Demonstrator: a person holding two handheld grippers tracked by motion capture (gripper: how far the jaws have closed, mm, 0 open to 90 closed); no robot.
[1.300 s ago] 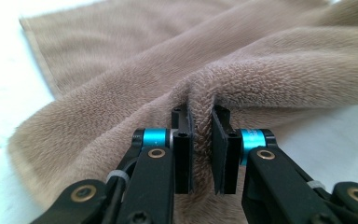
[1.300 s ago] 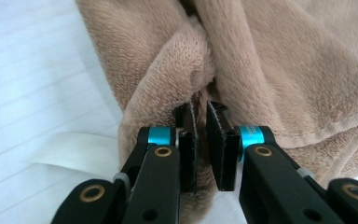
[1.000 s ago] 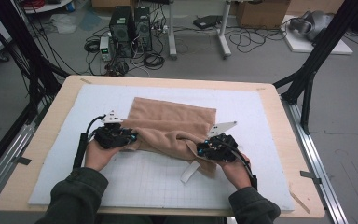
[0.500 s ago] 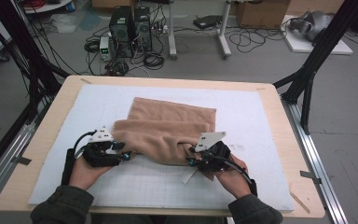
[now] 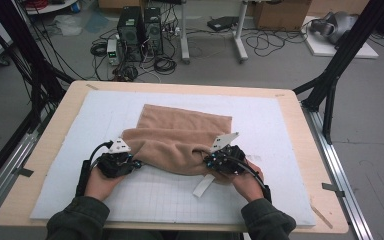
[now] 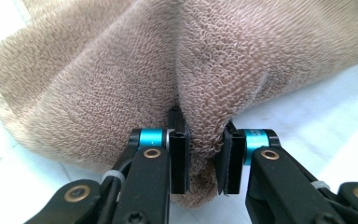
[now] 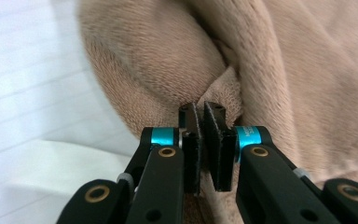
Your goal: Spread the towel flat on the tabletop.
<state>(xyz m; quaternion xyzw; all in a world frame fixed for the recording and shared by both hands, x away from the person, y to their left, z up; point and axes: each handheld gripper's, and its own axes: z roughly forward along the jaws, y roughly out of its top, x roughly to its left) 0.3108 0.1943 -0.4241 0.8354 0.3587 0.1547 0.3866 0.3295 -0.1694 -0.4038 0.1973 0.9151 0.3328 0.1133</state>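
Note:
A tan terry towel [image 5: 180, 132] lies on the white gridded mat [image 5: 280, 130], with its near part lifted and bunched between my two grippers. My left gripper [image 5: 131, 161] is shut on the towel's near left edge. In the left gripper view its jaws [image 6: 204, 154] pinch a thick fold of the towel [image 6: 121, 84]. At the near right edge, my right gripper [image 5: 211, 161] is also shut on the cloth. In the right gripper view the pads [image 7: 204, 140] squeeze a thin fold of the towel [image 7: 284, 70]. A white tag [image 5: 203, 186] hangs from the towel below the right gripper.
The mat rests on a wooden table [image 5: 55, 130] with bare rims on all sides. Black frame posts [image 5: 330, 85] stand at the right and left back corners. Computers and cables lie on the floor beyond the far edge.
Both grippers have pulled the towel's near edge toward the person, so the cloth now bunches up between them. The left gripper then shifted slightly right.

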